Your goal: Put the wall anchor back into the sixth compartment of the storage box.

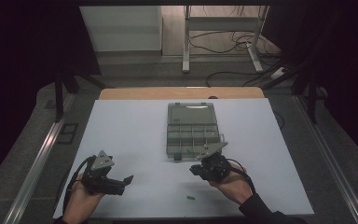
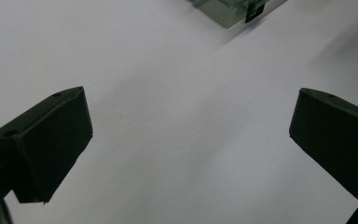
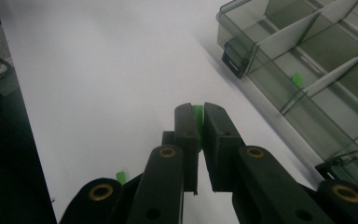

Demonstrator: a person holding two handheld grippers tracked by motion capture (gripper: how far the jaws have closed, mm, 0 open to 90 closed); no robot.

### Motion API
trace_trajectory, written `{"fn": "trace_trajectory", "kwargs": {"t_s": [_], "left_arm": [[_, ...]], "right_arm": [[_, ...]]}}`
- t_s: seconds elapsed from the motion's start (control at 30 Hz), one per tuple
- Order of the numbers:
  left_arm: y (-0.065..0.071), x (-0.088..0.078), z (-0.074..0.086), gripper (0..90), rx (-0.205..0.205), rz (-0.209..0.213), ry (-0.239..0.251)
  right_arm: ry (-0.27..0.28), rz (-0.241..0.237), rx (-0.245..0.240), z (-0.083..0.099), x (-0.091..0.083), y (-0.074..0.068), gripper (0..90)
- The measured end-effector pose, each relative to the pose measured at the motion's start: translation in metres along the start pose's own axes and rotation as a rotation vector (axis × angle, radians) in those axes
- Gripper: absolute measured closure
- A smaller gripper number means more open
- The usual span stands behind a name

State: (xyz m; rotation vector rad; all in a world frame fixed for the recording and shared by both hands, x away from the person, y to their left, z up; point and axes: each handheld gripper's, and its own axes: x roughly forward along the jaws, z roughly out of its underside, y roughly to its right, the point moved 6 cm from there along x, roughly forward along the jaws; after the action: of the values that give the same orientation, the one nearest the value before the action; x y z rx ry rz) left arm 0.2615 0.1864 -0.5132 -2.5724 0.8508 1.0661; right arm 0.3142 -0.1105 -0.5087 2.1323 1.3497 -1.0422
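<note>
The right gripper (image 3: 197, 122) pinches a tiny green piece (image 3: 197, 113) between its black jaws, just in front of the clear compartment box (image 1: 192, 129). The jaws are squeezed almost together because the piece is so thin. It looks like it is meant to go into the box, where another green bit (image 3: 297, 79) already lies in one cell. One more small green piece (image 1: 190, 198) waits on the white table (image 1: 126, 130), nearer the person than the box. The left gripper (image 1: 121, 183) hovers to the left of the box, well apart from it, jaws wide open and empty, likely waiting its turn. The box is smooth see-through plastic with straight dividers, a black latch (image 3: 233, 57) and its lid (image 1: 191, 113) folded back on the far side.
</note>
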Motion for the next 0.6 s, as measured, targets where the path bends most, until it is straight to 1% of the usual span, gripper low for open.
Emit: {"fn": "trace_trajectory", "kwargs": {"t_s": [0.17, 0.6], "left_arm": [[0.000, 0.000, 0.000, 0.0, 0.001, -0.001, 0.001], [0.001, 0.000, 0.000, 0.0, 0.002, 0.001, 0.000]], "right_arm": [[0.015, 0.005, 0.005, -0.004, -0.001, 0.003, 84.5], [0.050, 0.008, 0.047, -0.013, -0.004, 0.016, 84.4]]}}
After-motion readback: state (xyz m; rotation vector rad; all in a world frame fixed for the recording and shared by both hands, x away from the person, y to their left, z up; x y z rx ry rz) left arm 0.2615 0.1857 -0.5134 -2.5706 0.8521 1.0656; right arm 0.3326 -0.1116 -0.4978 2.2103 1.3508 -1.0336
